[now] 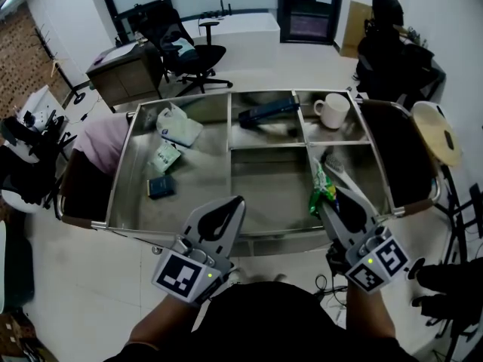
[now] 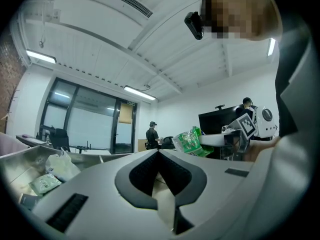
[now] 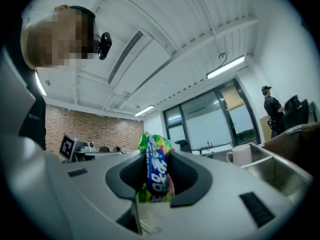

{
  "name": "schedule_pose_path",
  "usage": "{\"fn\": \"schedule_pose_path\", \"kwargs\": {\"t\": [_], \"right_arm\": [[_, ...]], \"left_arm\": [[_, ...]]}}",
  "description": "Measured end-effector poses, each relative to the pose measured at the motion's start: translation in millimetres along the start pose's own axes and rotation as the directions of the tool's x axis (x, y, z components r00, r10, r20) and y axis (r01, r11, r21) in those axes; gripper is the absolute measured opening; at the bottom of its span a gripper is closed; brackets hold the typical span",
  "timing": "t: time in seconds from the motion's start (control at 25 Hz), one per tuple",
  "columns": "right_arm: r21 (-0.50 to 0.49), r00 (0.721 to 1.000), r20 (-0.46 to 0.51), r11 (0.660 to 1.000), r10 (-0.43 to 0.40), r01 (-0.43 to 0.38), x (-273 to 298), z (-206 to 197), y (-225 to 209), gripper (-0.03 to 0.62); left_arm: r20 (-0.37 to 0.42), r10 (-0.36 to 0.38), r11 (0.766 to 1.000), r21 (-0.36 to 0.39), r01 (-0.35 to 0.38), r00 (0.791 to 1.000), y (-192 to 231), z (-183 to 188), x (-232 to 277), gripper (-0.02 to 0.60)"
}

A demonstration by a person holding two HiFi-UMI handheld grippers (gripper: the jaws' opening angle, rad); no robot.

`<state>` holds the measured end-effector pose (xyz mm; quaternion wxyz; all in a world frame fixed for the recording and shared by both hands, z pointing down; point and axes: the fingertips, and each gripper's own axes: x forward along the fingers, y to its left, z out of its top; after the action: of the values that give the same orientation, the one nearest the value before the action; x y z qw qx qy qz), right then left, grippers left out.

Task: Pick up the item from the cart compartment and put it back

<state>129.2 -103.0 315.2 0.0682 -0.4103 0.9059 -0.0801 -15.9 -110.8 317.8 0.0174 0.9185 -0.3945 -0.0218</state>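
A green snack packet (image 1: 321,191) with blue and pink print (image 3: 156,176) is pinched between the jaws of my right gripper (image 1: 327,199), which is shut on it. It hangs above the cart's front right compartment (image 1: 355,173). The packet also shows in the left gripper view (image 2: 192,140), off to the right. My left gripper (image 1: 237,202) is held over the cart's front rim, its jaws (image 2: 159,153) shut with nothing between them.
The steel cart (image 1: 268,176) holds a white mug (image 1: 332,110), a long dark blue item (image 1: 268,111), a white plastic bag (image 1: 177,127), a pale green packet (image 1: 164,157) and a small dark box (image 1: 161,186). An office chair (image 1: 185,51) and a person (image 1: 389,6) are behind.
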Motion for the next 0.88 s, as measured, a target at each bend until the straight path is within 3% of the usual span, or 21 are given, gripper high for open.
{"fn": "schedule_pose_path", "kwargs": {"t": [0.6, 0.72, 0.88], "right_arm": [[0.003, 1.0, -0.014, 1.0, 0.01, -0.01, -0.7, -5.5, 6.9, 0.124], [0.002, 1.0, -0.019, 1.0, 0.014, -0.014, 0.1, -6.7, 8.3, 0.124], [0.003, 1.0, -0.021, 1.0, 0.011, -0.01, 0.5, -7.8, 6.7, 0.124]], "left_arm": [[-0.02, 0.02, 1.0, 0.017, -0.019, 1.0, 0.5, -3.2, 0.5, 0.002], [0.004, 0.007, 1.0, -0.002, -0.007, 1.0, 0.0, -0.9, -0.6, 0.0], [-0.015, 0.008, 0.999, 0.031, -0.008, 1.0, -1.0, -3.9, 0.1, 0.0]]}}
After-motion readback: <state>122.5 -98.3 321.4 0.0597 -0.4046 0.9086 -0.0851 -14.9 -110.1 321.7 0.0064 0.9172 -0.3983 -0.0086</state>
